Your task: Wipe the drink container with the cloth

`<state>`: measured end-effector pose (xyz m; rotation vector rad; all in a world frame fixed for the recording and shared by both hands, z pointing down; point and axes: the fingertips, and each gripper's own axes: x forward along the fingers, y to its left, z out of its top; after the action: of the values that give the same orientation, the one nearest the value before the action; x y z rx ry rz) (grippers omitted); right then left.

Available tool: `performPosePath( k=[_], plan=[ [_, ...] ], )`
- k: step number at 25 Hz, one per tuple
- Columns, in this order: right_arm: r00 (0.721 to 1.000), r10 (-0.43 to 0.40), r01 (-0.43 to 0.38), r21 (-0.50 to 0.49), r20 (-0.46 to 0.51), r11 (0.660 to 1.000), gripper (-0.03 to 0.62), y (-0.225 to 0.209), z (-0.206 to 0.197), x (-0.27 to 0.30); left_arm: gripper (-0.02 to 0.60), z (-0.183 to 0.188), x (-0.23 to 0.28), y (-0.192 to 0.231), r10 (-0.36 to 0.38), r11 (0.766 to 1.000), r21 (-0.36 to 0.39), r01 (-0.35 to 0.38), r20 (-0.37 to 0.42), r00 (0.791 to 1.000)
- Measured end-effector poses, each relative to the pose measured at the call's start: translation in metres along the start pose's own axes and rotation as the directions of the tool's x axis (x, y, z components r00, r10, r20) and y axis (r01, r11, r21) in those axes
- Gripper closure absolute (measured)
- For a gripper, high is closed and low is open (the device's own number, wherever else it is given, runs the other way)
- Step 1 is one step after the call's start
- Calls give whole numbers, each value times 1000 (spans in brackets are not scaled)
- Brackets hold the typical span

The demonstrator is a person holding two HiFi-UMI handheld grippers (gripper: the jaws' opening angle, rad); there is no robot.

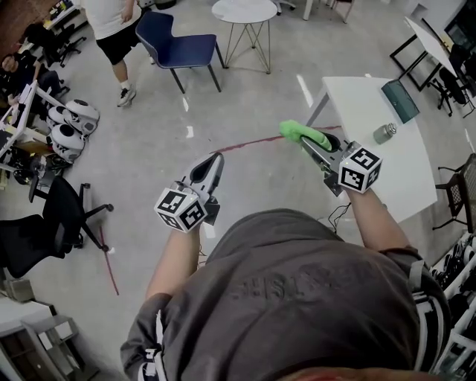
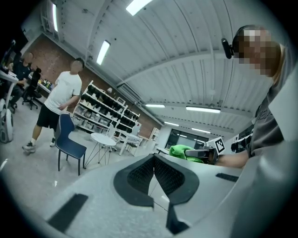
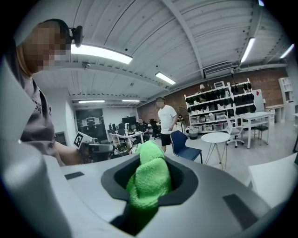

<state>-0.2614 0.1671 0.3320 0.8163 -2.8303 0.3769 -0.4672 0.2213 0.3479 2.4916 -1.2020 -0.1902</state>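
A silvery drink can (image 1: 384, 133) stands on the white table (image 1: 364, 111) at the right. My right gripper (image 1: 311, 141) is shut on a bright green cloth (image 1: 301, 133), held in the air off the table's left edge, apart from the can. In the right gripper view the cloth (image 3: 149, 179) bulges up between the jaws and hides the pads. My left gripper (image 1: 213, 161) hangs over the floor, shut with nothing in it; its dark pads (image 2: 163, 174) meet in the left gripper view, where the cloth (image 2: 179, 151) shows to the right. The can appears in neither gripper view.
A flat laptop or tablet (image 1: 400, 100) lies on the table behind the can. A blue chair (image 1: 175, 45), a round white side table (image 1: 244, 11) and a standing person (image 1: 111, 30) are farther off. A black office chair (image 1: 52, 223) is at the left.
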Motion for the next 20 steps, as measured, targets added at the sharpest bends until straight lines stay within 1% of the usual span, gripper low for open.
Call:
performPosePath(
  k=[5, 9, 11, 15, 18, 20],
  plan=[
    [999, 35, -35, 12, 8, 999, 514, -49, 10, 8, 577, 5, 42, 9, 35, 999, 7, -35, -14, 999],
    [994, 108, -108, 23, 10, 994, 514, -95, 10, 38, 577, 5, 76, 32, 110, 994, 21, -109, -22, 994],
    [990, 139, -139, 23, 7, 990, 514, -126, 15, 52, 577, 9, 102, 43, 143, 990, 25, -142, -18, 990],
    [981, 192, -192, 10, -14, 981, 514, -184, 34, 60, 577, 20, 160, 42, 206, 978, -15, -206, 5, 979],
    [975, 220, -221, -17, -20, 975, 514, -212, 43, 70, 577, 22, 194, 44, 226, 974, -31, -225, 4, 974],
    [976, 216, -217, -3, -14, 976, 514, -225, 42, 73, 577, 19, 210, 43, 215, 976, -28, -216, -16, 976]
  ],
)
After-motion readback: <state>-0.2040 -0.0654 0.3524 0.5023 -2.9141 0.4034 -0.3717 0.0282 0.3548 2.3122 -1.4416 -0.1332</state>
